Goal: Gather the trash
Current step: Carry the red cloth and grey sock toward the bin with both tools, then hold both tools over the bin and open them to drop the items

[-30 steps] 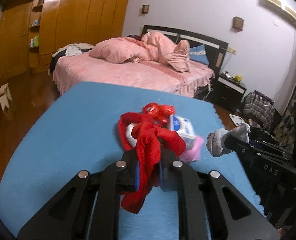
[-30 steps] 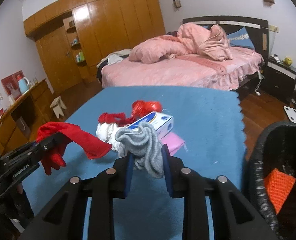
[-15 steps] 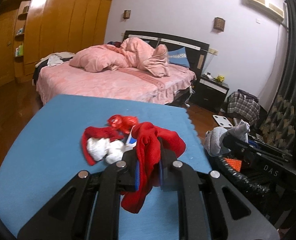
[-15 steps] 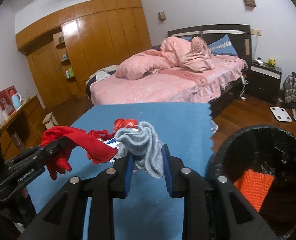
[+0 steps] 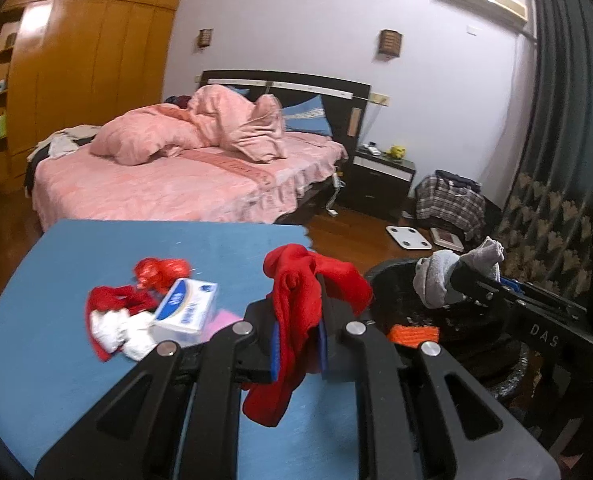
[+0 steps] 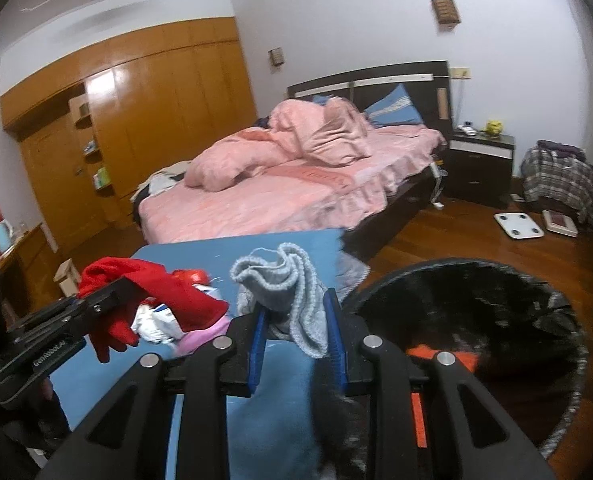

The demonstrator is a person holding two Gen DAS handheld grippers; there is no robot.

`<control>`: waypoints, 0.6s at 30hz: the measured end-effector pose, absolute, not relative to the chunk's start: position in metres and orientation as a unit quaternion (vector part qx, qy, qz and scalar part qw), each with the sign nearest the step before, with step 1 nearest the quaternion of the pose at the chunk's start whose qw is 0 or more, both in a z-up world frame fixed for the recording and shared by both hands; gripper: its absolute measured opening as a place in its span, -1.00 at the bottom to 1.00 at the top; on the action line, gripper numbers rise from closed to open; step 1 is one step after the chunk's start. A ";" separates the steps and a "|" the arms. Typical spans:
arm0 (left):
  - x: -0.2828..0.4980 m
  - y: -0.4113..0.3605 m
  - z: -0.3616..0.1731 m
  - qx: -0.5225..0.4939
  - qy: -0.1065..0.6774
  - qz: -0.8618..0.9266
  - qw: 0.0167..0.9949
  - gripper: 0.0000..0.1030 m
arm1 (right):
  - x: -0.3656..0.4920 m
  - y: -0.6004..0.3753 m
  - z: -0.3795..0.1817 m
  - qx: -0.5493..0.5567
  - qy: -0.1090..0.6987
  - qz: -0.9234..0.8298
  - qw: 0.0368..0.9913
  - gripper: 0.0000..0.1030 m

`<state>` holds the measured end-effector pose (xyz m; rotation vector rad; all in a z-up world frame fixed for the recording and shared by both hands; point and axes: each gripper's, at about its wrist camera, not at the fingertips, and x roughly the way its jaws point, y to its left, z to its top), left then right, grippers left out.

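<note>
Trash is partly collected: one orange piece (image 5: pixel 413 334) lies in the black bin (image 6: pixel 552 312). Left gripper (image 5: pixel 298 344) jaws pinch one red sock (image 5: pixel 296 320); right gripper (image 6: pixel 296 340) jaws clamp one grey sock (image 6: pixel 292 292) beside the bin. Beyond the jaws one box (image 5: pixel 186 312), one red wrapper (image 5: pixel 160 272) and rags wait.
</note>
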<state>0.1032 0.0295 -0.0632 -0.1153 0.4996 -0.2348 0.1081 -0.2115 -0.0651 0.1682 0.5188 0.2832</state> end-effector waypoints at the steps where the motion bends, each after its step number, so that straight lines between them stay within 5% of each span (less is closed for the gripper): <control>1: 0.104 0.026 -0.063 -0.056 0.246 -0.120 0.960 -0.75 | 0.108 -0.220 -0.064 0.084 0.253 0.131 0.955 -0.47; 18: 0.144 -0.083 -0.074 -0.024 0.259 -0.207 0.943 -0.75 | 0.103 -0.329 -0.075 0.100 0.248 0.028 0.963 -0.47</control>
